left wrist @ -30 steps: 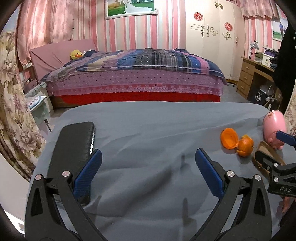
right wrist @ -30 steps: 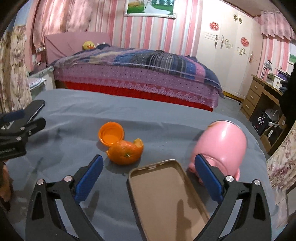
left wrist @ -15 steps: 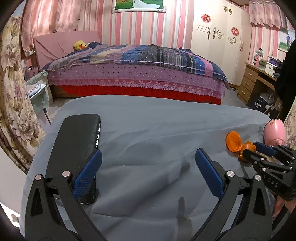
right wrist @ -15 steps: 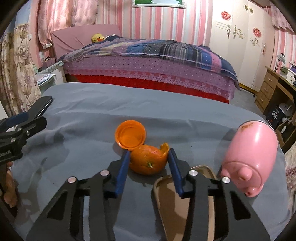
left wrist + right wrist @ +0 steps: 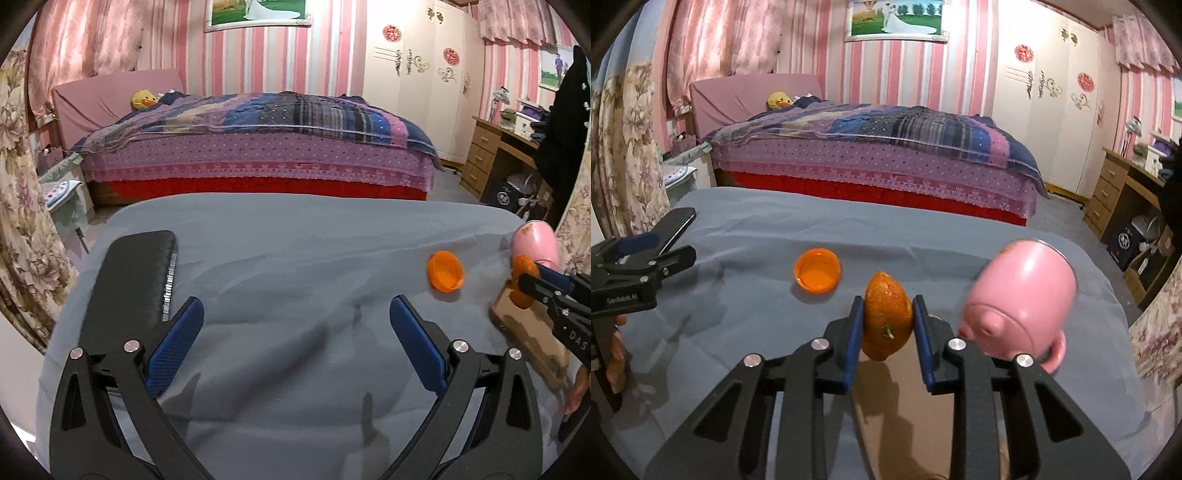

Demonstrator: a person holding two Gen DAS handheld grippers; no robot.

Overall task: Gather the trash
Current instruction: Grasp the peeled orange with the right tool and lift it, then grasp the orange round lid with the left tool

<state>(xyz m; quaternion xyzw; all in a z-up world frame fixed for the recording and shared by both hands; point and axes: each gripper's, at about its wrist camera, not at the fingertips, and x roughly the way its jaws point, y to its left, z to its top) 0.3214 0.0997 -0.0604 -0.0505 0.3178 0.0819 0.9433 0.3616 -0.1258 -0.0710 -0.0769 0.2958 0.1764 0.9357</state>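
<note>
An orange peel, squeezed tall and narrow, sits between the blue pads of my right gripper. The jaws are closing and both pads press on it. It hangs just above a brown phone case. In the left wrist view the same peel shows at the far right in the right gripper. A round orange cup-shaped piece lies on the grey cloth to its left. My left gripper hovers open over bare cloth with nothing between its fingers.
A pink pig-shaped mug lies tipped right beside the right gripper. A black phone rests under the left gripper's left finger. The grey-covered table ends toward a bed behind. A desk stands at the right.
The right gripper's jaws went from wide open to pressed on the orange peel, which now stands squeezed and raised over the phone case. The left gripper stayed open and barely moved.
</note>
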